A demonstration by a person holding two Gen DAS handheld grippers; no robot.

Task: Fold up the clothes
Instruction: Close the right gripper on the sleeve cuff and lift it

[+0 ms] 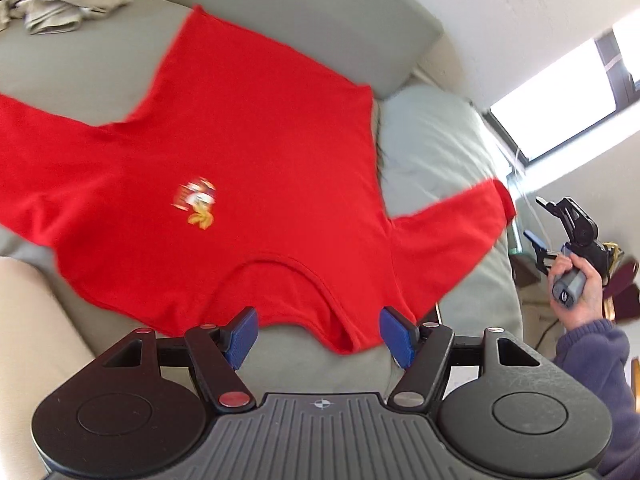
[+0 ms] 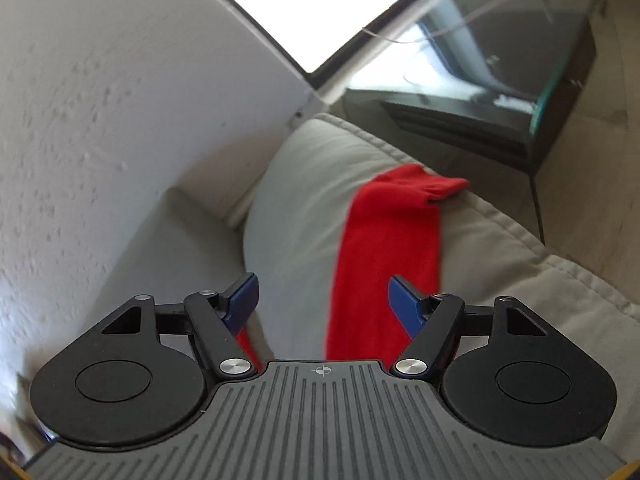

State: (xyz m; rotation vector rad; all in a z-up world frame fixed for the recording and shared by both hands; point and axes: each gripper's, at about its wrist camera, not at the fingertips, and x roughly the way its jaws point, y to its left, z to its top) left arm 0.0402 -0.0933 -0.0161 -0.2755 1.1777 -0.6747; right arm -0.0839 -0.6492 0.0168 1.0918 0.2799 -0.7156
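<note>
the red long-sleeved cotton shirt with a small printed emblem on its chest (image 1: 224,184) lay spread front-up across the pale grey-green fabric sofa (image 1: 304,28), its neckline nearest the left camera and its hem reaching toward the sofa back. one sleeve ran off the left edge of the left wrist view; the other stretched out over the rounded sofa cushion (image 1: 436,148) toward the wall side, its cuff at the cushion's far edge.

the left tongs (image 1: 318,334) stood apart with their blue pads on either side of the collar edge, holding nothing. the right tongs (image 1: 538,220) (held up in the person's hand, off past the sofa's end) were apart as well, and in the right wrist view (image 2: 322,300) they hung above the outstretched sleeve, clear of the cloth.

a crumpled heap of pale grey cloth (image 1: 60,0) sat at the far corner of the sofa, well apart from the shirt. bare sofa showed between the heap and the hem, and beside the collar. a dark glass-topped cabinet (image 2: 500,120) stood just beyond the cushion, under a bright window (image 2: 304,4).
</note>
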